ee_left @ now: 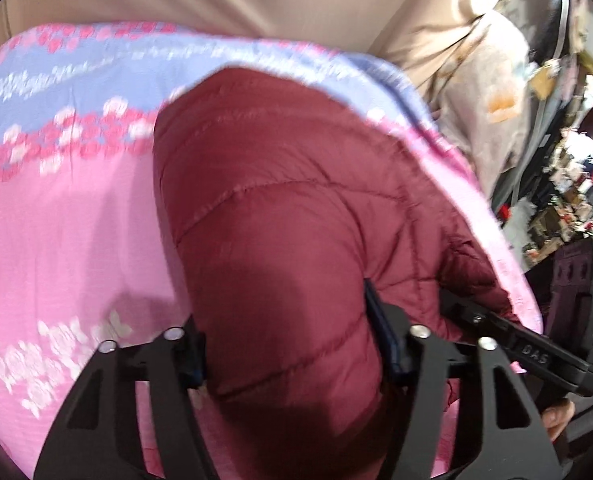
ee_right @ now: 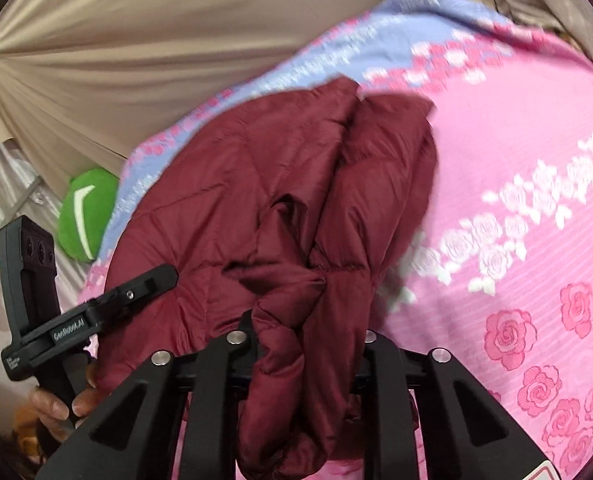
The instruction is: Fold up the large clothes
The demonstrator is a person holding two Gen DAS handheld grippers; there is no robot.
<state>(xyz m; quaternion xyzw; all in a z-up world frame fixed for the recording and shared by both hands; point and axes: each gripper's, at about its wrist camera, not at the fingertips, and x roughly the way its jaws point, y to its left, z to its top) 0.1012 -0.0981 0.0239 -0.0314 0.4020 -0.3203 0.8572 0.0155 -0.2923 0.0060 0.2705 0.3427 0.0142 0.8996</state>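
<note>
A maroon quilted puffer jacket [ee_left: 280, 216] lies on a pink and lilac floral bedspread [ee_left: 68, 216]. My left gripper [ee_left: 292, 344] is shut on a thick fold of the jacket at its near end. In the right wrist view the jacket [ee_right: 256, 200] is bunched, and my right gripper [ee_right: 308, 344] is shut on a gathered wad of it that hangs down between the fingers. The right gripper's body [ee_left: 536, 350] shows at the right of the left wrist view, and the left gripper's body [ee_right: 76, 320] shows at the left of the right wrist view, both at the jacket's edge.
The bedspread [ee_right: 516, 184] covers the whole bed. A beige curtain [ee_right: 116, 60] hangs behind it. A green cushion [ee_right: 84, 216] lies off the bed's far left edge. Cluttered shelves and hanging clothes [ee_left: 568, 184] stand to the right of the bed.
</note>
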